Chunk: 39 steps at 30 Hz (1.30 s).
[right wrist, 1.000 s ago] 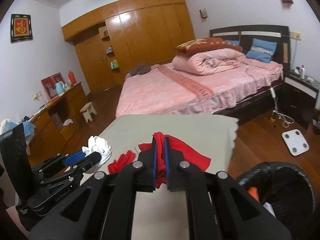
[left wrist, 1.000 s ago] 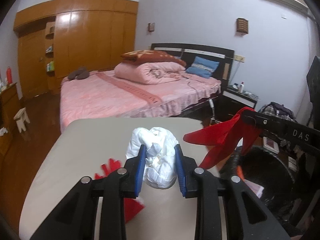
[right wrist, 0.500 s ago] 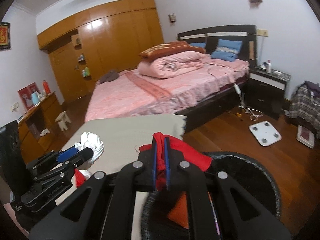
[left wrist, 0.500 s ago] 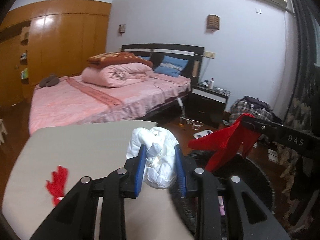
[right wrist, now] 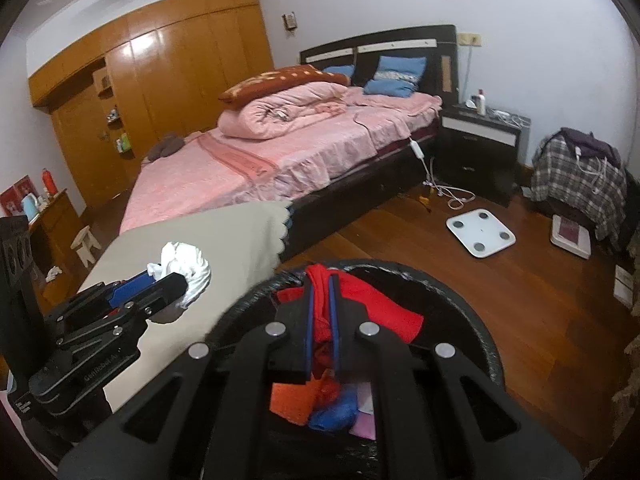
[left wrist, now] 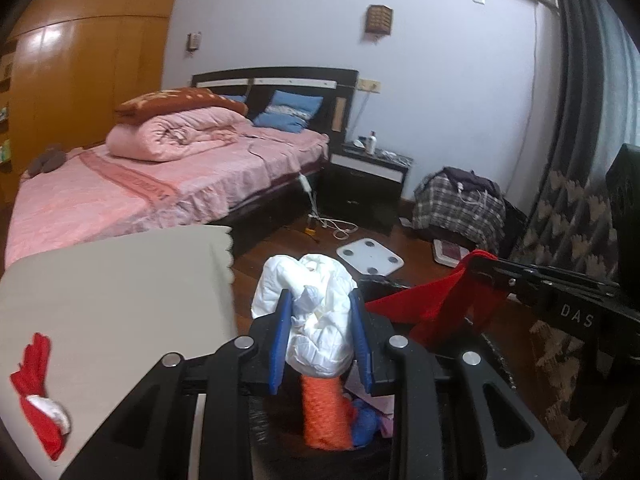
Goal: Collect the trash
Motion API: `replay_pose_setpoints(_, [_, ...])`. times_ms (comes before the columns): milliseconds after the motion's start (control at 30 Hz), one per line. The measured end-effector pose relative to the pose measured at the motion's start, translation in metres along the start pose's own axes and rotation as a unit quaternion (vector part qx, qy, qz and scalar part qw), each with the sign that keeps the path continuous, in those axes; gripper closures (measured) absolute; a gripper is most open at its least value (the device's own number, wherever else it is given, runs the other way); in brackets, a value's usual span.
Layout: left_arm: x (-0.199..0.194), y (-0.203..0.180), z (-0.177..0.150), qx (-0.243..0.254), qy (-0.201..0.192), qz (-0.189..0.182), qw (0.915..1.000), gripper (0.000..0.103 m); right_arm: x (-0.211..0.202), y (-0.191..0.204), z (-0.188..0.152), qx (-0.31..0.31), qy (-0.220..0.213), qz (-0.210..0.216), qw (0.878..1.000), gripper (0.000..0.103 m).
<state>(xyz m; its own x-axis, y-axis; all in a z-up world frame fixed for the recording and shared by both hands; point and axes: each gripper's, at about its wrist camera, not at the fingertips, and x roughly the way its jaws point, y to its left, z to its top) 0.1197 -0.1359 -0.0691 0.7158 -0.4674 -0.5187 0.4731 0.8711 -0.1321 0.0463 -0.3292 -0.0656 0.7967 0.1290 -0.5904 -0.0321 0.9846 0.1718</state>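
Observation:
My left gripper is shut on a crumpled white wad of paper and holds it over the near edge of the black trash bin. My right gripper is shut on a red piece of wrapping and hangs above the bin's opening. In the left wrist view the right gripper comes in from the right with the red wrapping dangling. Orange, blue and pink scraps lie inside the bin. A red and white scrap lies on the beige table.
A pink bed stands behind the table, with a dark nightstand to its right. A white scale and cables lie on the wooden floor. A plaid bag sits at the right, wooden wardrobes at the back left.
Both grippers have swung to the right, off the table and over the black bin, each carrying its scrap. The red and white scrap stayed on the table.

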Motion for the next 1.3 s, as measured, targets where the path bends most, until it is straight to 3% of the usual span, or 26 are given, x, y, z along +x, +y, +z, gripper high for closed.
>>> replay_pose_setpoints(200, [0.023,-0.02,-0.004,0.005,0.019,-0.026,0.9995,0.071,0.007,-0.018,-0.01,0.01,0.012,-0.018,1.0,0.094])
replay_pose_setpoints(300, [0.028,-0.02,-0.005,-0.003,0.024,-0.047,0.9986,0.057,0.008,-0.024,-0.013,0.013,0.019,-0.026,0.999,0.088])
replay_pose_setpoints(333, [0.028,-0.021,-0.006,-0.005,0.024,-0.051,0.9984,0.05,0.008,-0.027,-0.014,0.015,0.019,-0.034,0.999,0.072])
replay_pose_setpoints(400, [0.027,-0.02,-0.007,-0.002,0.023,-0.053,0.9983,0.043,0.006,-0.03,-0.017,0.02,0.014,-0.042,0.999,0.051])
replay_pose_setpoints(433, [0.026,-0.019,-0.007,-0.001,0.022,-0.05,0.9985,0.041,0.005,-0.032,-0.017,0.02,0.012,-0.046,0.999,0.049])
replay_pose_setpoints(633, [0.005,-0.003,-0.007,0.0,0.004,-0.013,0.9999,0.029,-0.008,-0.024,-0.017,0.018,-0.02,-0.067,0.997,0.009])
replay_pose_setpoints(867, [-0.041,0.037,-0.013,-0.005,-0.024,0.061,0.9978,0.013,-0.009,0.018,-0.011,-0.007,-0.035,-0.042,0.998,0.006])
replay_pose_setpoints(1100, [-0.082,0.094,-0.034,-0.033,-0.022,0.14,0.9894,0.012,0.014,0.077,-0.012,-0.021,-0.018,0.007,1.0,0.006])
replay_pose_setpoints(1300, [-0.107,0.142,-0.055,-0.055,-0.016,0.203,0.9775,0.012,0.038,0.136,-0.017,-0.052,-0.007,0.044,0.998,0.006])
